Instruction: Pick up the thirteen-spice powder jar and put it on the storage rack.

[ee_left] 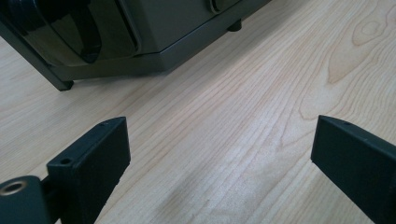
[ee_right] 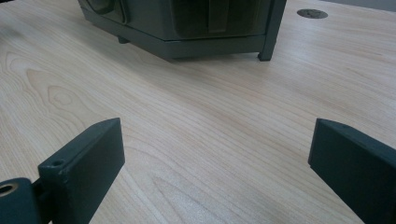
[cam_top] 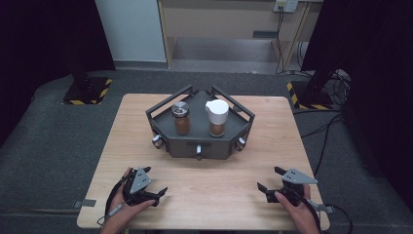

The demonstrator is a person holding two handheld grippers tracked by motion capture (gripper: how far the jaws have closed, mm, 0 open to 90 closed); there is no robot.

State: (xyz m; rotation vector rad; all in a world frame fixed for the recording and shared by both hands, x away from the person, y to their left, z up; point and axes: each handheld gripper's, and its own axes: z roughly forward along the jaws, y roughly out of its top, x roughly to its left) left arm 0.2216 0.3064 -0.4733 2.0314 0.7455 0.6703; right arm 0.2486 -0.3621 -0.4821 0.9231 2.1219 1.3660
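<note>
A dark grey angular rack [cam_top: 199, 146] stands at the middle of the wooden table [cam_top: 204, 195]. On it are two jars of brown spice: one with a silver lid [cam_top: 181, 118] on the left, one with a white lid [cam_top: 217, 117] on the right. My left gripper [cam_top: 154, 183] rests near the front left of the table, open, nothing between its jaws. My right gripper [cam_top: 269, 179] rests near the front right, open and empty as well. The rack's base [ee_left: 140, 42] shows ahead in the left gripper view, and the rack's base [ee_right: 196, 28] again in the right gripper view.
Small knobs [cam_top: 158, 141] stick out of the rack's front faces. Bare table lies between the grippers and the rack. A round cap [ee_right: 312, 13] is set in the tabletop. Black stands with striped bases [cam_top: 87, 90] flank the table on grey carpet.
</note>
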